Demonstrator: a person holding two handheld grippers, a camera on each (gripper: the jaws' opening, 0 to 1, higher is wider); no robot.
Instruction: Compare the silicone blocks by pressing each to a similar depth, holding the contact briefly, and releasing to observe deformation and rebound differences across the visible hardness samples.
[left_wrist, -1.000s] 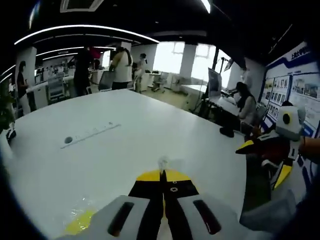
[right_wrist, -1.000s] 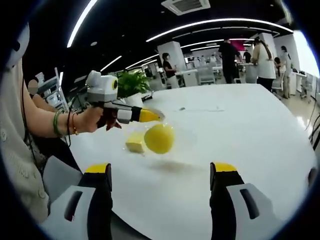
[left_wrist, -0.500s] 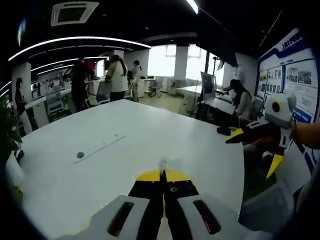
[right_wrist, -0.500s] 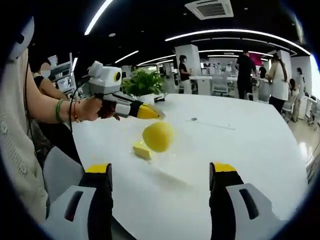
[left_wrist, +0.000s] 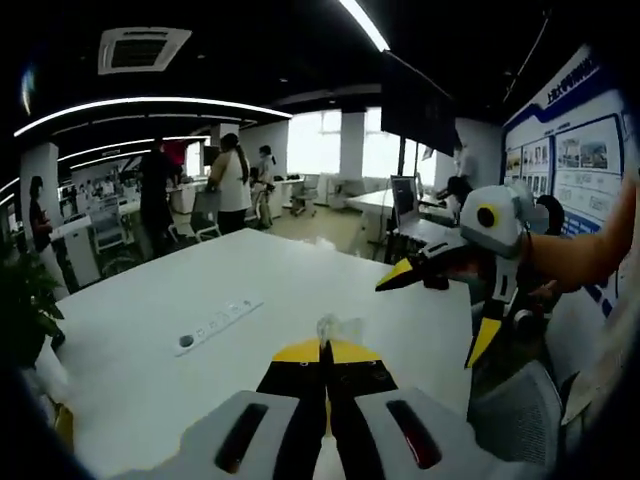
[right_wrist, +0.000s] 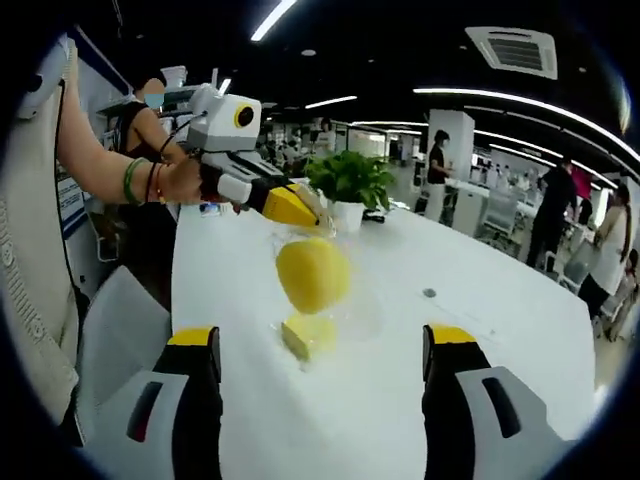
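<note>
In the right gripper view my left gripper (right_wrist: 295, 208), held in a person's hand, is shut on the top of a clear plastic bag (right_wrist: 345, 300). A round yellow silicone sample (right_wrist: 312, 273) hangs inside the bag above the white table (right_wrist: 230, 300). A smaller yellow block (right_wrist: 308, 336) lies on the table just beneath it. My right gripper (right_wrist: 322, 342) stands open on the near side of both, touching nothing. In the left gripper view my left gripper (left_wrist: 326, 345) shows closed jaws pinching a bit of clear plastic (left_wrist: 326, 327), and my right gripper (left_wrist: 437, 312) hovers open at the right.
A potted plant (right_wrist: 350, 185) stands on the table behind the samples. A power strip (left_wrist: 218, 322) is set into the white table (left_wrist: 150, 330). Grey chairs (right_wrist: 120, 330) sit at the table edge. Several people stand at desks in the background (left_wrist: 232, 180).
Both hands have swung, so both views have turned. The left gripper still holds the bag with the round sample. The right gripper now looms larger and closer in the left gripper view.
</note>
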